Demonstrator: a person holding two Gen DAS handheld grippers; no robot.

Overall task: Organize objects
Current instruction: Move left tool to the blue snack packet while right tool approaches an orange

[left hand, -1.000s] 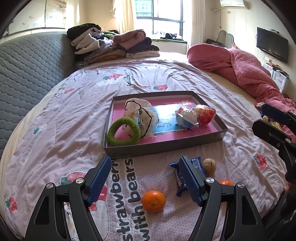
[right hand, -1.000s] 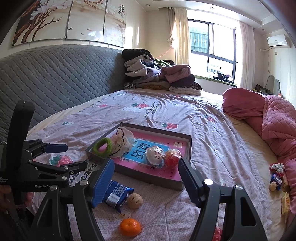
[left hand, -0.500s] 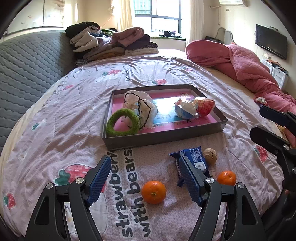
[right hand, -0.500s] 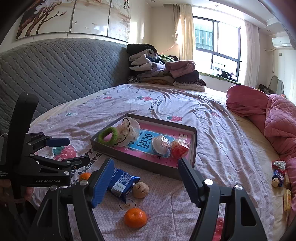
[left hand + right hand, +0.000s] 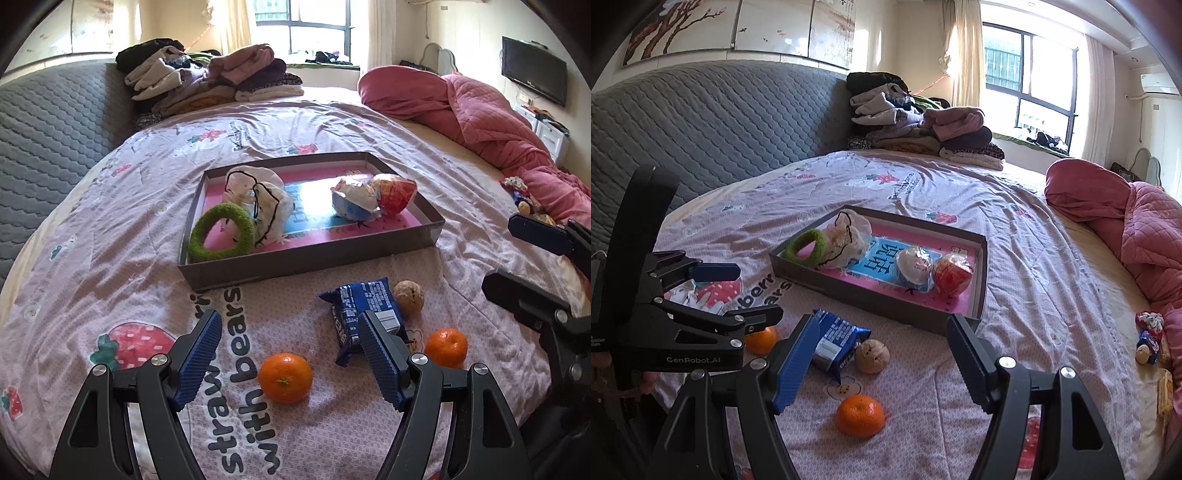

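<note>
Both left tongs [image 5: 288, 354] and right tongs [image 5: 879, 354] are held wide, nothing gripped. Two tangerines [image 5: 284, 377], walnut [image 5: 409, 297] and blue snack packet [image 5: 364, 308] lie before the tray [image 5: 310, 260], evidently awaiting collection.

Home bedroom: bed [image 5: 1015, 236], folded clothes [image 5: 916, 122], wall TV [image 5: 533, 75].
</note>
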